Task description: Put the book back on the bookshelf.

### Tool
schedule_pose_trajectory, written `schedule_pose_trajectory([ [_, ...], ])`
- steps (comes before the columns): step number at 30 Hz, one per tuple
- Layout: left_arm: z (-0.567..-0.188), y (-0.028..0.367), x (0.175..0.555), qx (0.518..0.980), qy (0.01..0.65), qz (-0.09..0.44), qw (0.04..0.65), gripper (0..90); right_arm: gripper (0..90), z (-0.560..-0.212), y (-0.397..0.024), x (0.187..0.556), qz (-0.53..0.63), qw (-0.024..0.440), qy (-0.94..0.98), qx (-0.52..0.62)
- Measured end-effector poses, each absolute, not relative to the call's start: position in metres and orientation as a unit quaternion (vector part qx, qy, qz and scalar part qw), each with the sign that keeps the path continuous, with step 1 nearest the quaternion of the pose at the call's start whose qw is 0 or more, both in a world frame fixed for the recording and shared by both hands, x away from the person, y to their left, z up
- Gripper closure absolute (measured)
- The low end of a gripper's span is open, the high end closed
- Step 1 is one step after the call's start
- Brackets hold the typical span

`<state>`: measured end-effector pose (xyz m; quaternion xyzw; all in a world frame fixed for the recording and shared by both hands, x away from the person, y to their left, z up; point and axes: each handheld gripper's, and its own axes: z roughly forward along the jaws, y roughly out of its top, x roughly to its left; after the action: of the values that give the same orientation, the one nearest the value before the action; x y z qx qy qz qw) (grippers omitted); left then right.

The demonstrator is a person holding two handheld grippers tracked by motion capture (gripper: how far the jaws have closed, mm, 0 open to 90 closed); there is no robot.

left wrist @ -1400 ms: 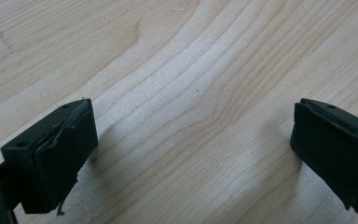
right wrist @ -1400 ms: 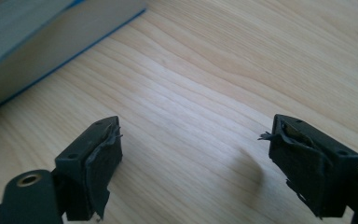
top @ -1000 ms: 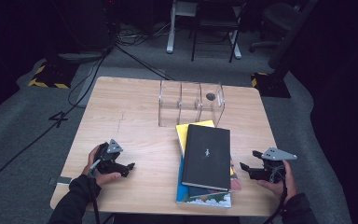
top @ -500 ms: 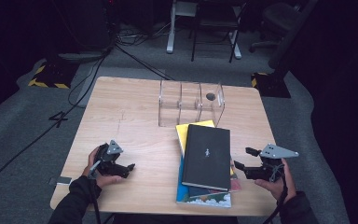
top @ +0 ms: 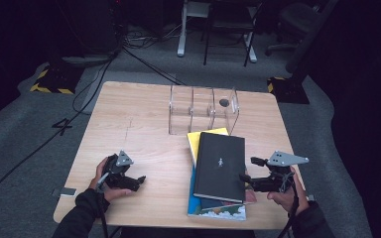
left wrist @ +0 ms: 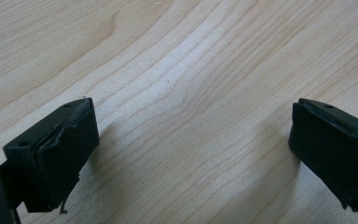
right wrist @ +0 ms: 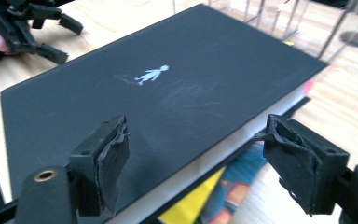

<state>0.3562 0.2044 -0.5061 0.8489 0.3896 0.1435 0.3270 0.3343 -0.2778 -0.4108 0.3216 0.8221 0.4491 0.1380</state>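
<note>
Right gripper view: black book (right wrist: 168,98), small white figure on cover, white page edge.

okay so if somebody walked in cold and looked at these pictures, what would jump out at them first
A black book with a tiny white figure on its cover tops a skewed stack of colourful books near the wooden table's front edge. The right tongs stand open at the book's right edge, one jaw over the cover, one beside it. Behind the stack stands a clear plastic divider rack.

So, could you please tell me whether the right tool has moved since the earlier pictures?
Yes: the right tool has moved left, toward the black book, its open jaws now straddling the book's right edge.
</note>
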Motion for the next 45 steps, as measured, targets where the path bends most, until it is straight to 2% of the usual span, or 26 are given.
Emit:
schedule_pose_trajectory([
  [10, -0.506, 0.198, 0.354, 0.853, 0.381, 0.140, 0.329, 2.0, 14.2, -0.421, -0.268, 0.344, 0.443, 0.096, 0.829, 0.327],
  [19, -0.506, 0.189, 0.353, 0.855, 0.374, 0.138, 0.331, 2.6, 0.1, -0.430, -0.262, 0.360, 0.444, 0.043, 0.832, 0.330],
  [23, -0.504, 0.181, 0.354, 0.860, 0.364, 0.131, 0.333, 6.1, 0.0, -0.430, -0.260, 0.365, 0.442, 0.034, 0.836, 0.324],
  [28, -0.502, 0.168, 0.359, 0.867, 0.340, 0.115, 0.347, 16.5, 0.0, -0.430, -0.256, 0.369, 0.446, 0.035, 0.838, 0.312],
  [33, -0.498, 0.151, 0.366, 0.871, 0.321, 0.110, 0.354, 19.7, 0.0, -0.429, -0.251, 0.371, 0.445, 0.052, 0.840, 0.307],
  [37, -0.495, 0.141, 0.370, 0.874, 0.309, 0.116, 0.357, 21.3, 0.0, -0.428, -0.245, 0.376, 0.445, 0.053, 0.840, 0.306],
  [45, -0.490, 0.122, 0.385, 0.871, 0.296, 0.117, 0.374, 29.9, 0.2, -0.430, -0.236, 0.386, 0.450, 0.051, 0.840, 0.300],
])
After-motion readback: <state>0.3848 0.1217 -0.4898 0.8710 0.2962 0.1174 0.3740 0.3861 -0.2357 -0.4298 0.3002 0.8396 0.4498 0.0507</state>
